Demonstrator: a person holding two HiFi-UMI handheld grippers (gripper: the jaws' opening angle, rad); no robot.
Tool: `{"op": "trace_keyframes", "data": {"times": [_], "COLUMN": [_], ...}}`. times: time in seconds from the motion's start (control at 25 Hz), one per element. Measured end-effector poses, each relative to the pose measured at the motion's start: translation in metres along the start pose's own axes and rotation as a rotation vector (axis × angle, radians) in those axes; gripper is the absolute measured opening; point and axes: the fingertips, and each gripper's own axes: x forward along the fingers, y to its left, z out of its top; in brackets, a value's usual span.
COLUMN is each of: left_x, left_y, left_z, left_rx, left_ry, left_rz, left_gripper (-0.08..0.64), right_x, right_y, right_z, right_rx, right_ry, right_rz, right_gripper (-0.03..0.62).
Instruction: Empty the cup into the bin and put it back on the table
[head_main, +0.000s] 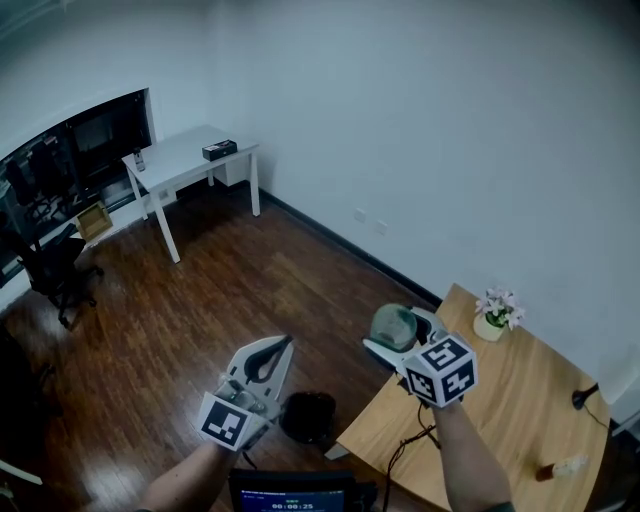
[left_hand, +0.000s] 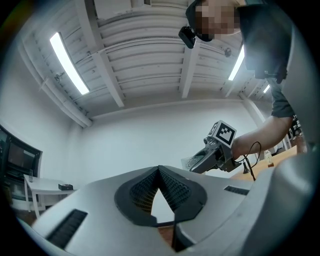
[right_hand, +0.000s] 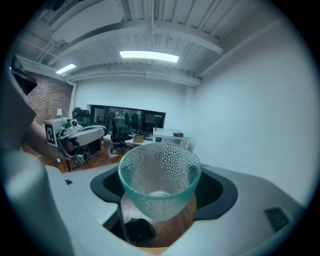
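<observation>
Plain white walls (head_main: 420, 110) met a dark wood plank floor (head_main: 190, 330) along a dark skirting (head_main: 330, 238). A white table (head_main: 185, 155) stood at the far wall beside dark windows (head_main: 70, 150), with a black office chair (head_main: 55, 270) near it. Overhead, strip lights (left_hand: 68, 62) ran between white ceiling beams (left_hand: 187, 65). One further wall was a brick wall (right_hand: 47, 102).

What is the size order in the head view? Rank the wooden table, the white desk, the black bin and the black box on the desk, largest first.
1. wooden table
2. white desk, though it stands farther from the camera
3. black bin
4. black box
</observation>
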Motion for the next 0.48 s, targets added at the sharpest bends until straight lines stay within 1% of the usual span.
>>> {"op": "trace_keyframes", "data": {"times": [0.2, 0.28, 0.48], "left_x": [-0.002, -0.002, -0.004], "left_y": [-0.001, -0.001, 0.001], "left_z": [0.002, 0.003, 0.004], "left_rx": [-0.022, -0.018, -0.004], "left_ry": [-0.003, -0.005, -0.013], "left_rz": [0.003, 0.006, 0.010], "left_gripper": [-0.009, -0.009, -0.009], "right_x": [-0.009, -0.011, -0.016], "right_y": [0.010, 0.012, 0.014], "right_z": [0.000, 0.001, 0.002], "right_rx": [0.009, 0.029, 0.040], "right_ry": [-0.028, -0.041, -0.050], "right_rz": [-0.004, 0.005, 0.001], "right_gripper": [0.394, 0.394, 0.394]}}
